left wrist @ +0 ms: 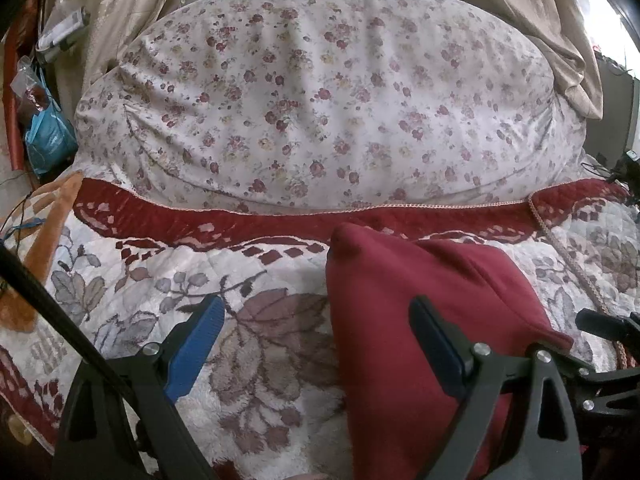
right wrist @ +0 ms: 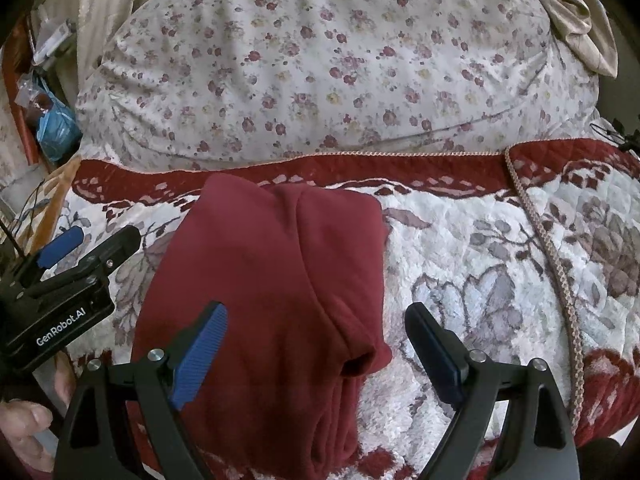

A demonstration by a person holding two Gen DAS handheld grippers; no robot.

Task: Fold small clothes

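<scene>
A dark red garment point(right wrist: 260, 280) lies folded on the white and red quilted blanket point(right wrist: 480, 264), with a short sleeve opening point(right wrist: 360, 360) at its near right. My right gripper point(right wrist: 316, 336) is open just above its near end, jaws straddling the sleeve edge. In the left wrist view the garment point(left wrist: 400, 320) lies at the right. My left gripper point(left wrist: 316, 332) is open and empty, its right finger point(left wrist: 436, 344) over the garment's left part. The left gripper also shows at the left of the right wrist view point(right wrist: 88, 248).
A large floral pillow point(left wrist: 320, 100) lies across the far side of the blanket. A beige curtain point(left wrist: 552, 32) hangs at the back right. A blue bag point(left wrist: 48, 136) and clutter sit at the far left. A braided cord trim point(right wrist: 552, 264) runs along the blanket's right.
</scene>
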